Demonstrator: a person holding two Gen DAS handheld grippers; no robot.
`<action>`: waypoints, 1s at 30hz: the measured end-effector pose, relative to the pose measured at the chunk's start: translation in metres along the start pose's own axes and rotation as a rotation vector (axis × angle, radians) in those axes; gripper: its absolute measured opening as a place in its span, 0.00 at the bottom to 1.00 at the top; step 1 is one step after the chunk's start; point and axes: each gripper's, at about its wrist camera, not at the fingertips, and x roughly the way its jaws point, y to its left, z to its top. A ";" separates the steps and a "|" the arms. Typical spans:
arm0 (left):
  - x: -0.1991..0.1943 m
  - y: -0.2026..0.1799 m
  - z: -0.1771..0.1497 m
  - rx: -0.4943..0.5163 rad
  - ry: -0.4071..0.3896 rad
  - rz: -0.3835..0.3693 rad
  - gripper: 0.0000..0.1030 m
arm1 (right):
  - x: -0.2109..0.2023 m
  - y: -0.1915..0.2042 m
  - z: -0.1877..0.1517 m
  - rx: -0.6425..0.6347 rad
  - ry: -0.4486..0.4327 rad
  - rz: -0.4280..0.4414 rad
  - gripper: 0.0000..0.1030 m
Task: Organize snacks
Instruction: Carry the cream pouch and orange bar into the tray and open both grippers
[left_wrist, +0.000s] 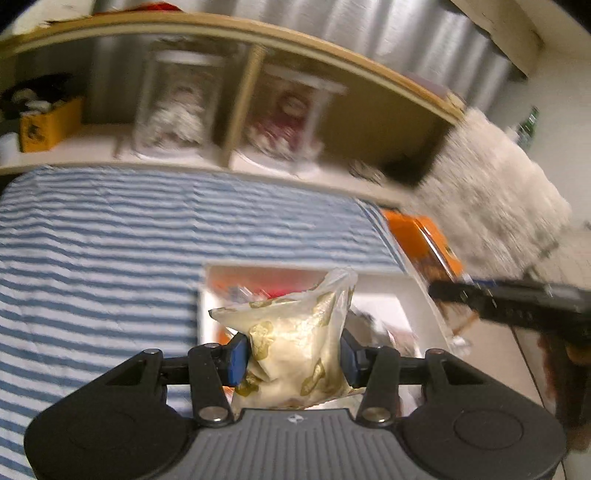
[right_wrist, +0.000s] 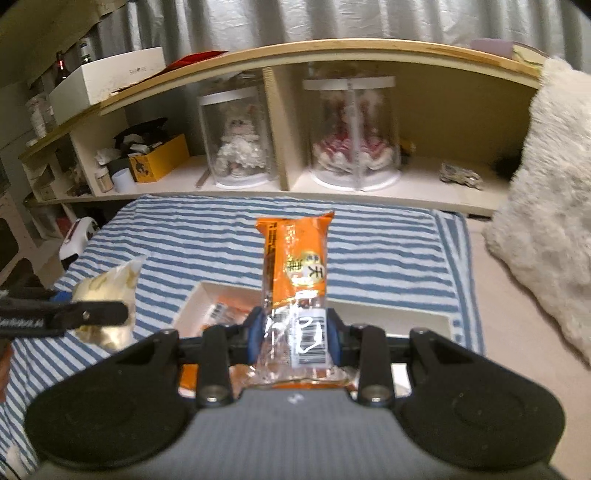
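Left tool (left_wrist: 293, 360) pinches soft, light pouch (left_wrist: 291, 339) mid-body; right tool (right_wrist: 293, 338) pinches slippery orange packet (right_wrist: 295, 258) at its clear end.

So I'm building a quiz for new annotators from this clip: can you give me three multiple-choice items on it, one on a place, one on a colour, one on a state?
1. Where is the white tray?
A. On the striped cloth
B. On the shelf
C. On the fluffy blanket

2. What colour is the wrapper in the right gripper?
A. Green
B. Orange
C. Purple

3. What is the left gripper doing?
A. Standing open and empty
B. Closed on a pale snack bag
C. Closed on a bottle

Answers:
1 A, the tray lies on the blue and white stripes in front of the shelf.
2 B, the orange snack pack stands up between its pads.
3 B, both blue pads press the bag's sides.
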 end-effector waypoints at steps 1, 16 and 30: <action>0.003 -0.005 -0.005 0.011 0.017 -0.014 0.49 | -0.003 -0.004 -0.002 0.000 0.003 -0.004 0.39; 0.064 -0.037 -0.060 0.026 0.282 -0.186 0.49 | 0.019 -0.027 -0.038 -0.300 0.116 -0.181 0.39; 0.095 -0.021 -0.074 0.032 0.384 -0.195 0.50 | 0.093 -0.013 -0.036 -0.732 0.241 -0.135 0.45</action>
